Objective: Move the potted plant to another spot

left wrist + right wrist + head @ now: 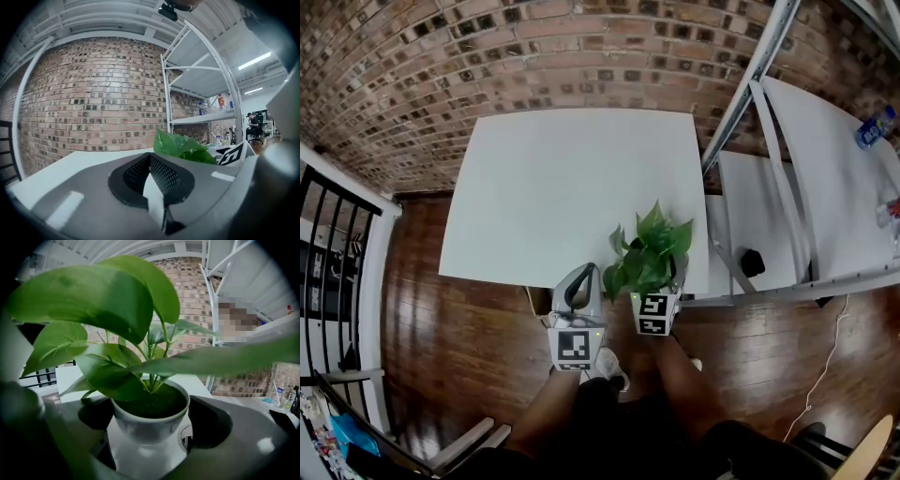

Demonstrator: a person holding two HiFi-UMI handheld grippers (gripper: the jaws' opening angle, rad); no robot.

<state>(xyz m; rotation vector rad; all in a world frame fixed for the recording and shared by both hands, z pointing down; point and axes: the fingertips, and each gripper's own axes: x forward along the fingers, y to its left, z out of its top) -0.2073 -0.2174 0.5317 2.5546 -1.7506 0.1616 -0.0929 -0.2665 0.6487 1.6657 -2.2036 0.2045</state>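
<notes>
My right fingers (253, 423) squeeze the white pot (149, 420) of the plant (649, 255). The plant is at the near edge of the white table (562, 178), on its right side. My left fingers (93, 197) are closed with nothing in them, just beside the plant.

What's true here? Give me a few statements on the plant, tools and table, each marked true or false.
1. The right tool grips the pot of the plant. True.
2. The left tool holds a bottle. False: its jaws are together, on nothing.
3. The plant is at the far edge of the table. False: it is at the near edge, by the right corner.
4. A rack stands right of the table. True.
</notes>
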